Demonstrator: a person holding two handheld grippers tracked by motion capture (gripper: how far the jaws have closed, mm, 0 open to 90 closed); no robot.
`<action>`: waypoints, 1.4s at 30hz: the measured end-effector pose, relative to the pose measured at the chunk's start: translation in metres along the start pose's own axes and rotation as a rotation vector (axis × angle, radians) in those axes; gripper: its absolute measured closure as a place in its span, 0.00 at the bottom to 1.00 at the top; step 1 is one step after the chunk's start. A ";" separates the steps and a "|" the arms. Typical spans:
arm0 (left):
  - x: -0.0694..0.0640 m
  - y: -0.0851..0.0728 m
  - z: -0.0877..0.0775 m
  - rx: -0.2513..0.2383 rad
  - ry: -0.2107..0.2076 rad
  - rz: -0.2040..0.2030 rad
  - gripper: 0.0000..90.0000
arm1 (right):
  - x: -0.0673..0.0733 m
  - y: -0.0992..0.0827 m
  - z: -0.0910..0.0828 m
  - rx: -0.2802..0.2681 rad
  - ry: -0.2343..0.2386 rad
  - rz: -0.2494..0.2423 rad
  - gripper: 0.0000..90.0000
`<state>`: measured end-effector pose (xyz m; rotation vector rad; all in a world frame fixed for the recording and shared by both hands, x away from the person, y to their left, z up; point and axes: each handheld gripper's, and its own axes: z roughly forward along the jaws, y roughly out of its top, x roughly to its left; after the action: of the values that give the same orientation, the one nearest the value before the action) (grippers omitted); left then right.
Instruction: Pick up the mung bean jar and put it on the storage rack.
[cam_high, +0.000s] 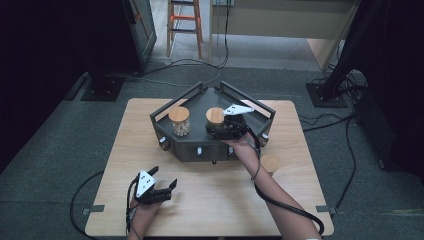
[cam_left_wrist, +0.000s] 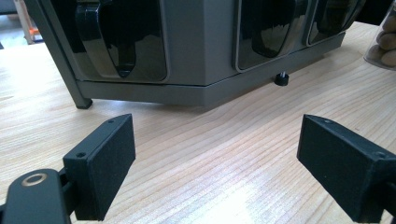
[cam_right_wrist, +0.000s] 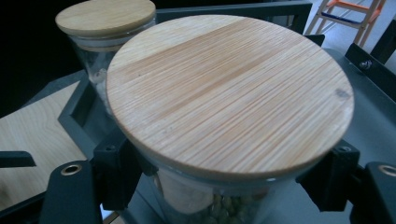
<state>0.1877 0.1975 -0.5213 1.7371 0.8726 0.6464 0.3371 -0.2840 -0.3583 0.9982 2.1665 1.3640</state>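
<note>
A dark grey angular tray unit (cam_high: 165, 114) stands at the table's far middle. Two glass jars with round wooden lids stand on it. The left jar (cam_high: 179, 120) holds pale nuts. My right gripper (cam_high: 220, 129) is shut on the right jar (cam_high: 215, 116). In the right gripper view both pads press the glass just under that jar's lid (cam_right_wrist: 229, 88), green contents show below, and the left jar (cam_right_wrist: 105, 18) stands behind. My left gripper (cam_high: 164, 186) rests near the table's front left, open. In the left gripper view its fingers (cam_left_wrist: 100, 163) stand wide apart over bare wood.
A loose round wooden lid (cam_high: 270, 163) lies on the table right of the unit. The unit's front (cam_left_wrist: 196, 51) carries glossy black scoops and small knobs. Cables trail over the floor, and an orange-and-wood stool (cam_high: 184, 20) stands behind the table.
</note>
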 end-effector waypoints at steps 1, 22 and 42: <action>0.000 0.000 0.000 0.000 0.000 0.000 0.13 | 0.000 0.000 0.001 0.001 -0.003 0.000 0.28; 0.000 0.000 0.000 0.000 0.000 0.001 0.13 | 0.003 -0.003 0.018 0.004 -0.057 0.011 0.28; 0.000 0.000 0.000 -0.001 0.001 0.003 0.13 | 0.008 -0.005 0.024 0.019 -0.080 -0.004 0.28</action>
<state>0.1871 0.1976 -0.5215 1.7372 0.8706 0.6496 0.3450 -0.2646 -0.3734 1.0366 2.1256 1.2821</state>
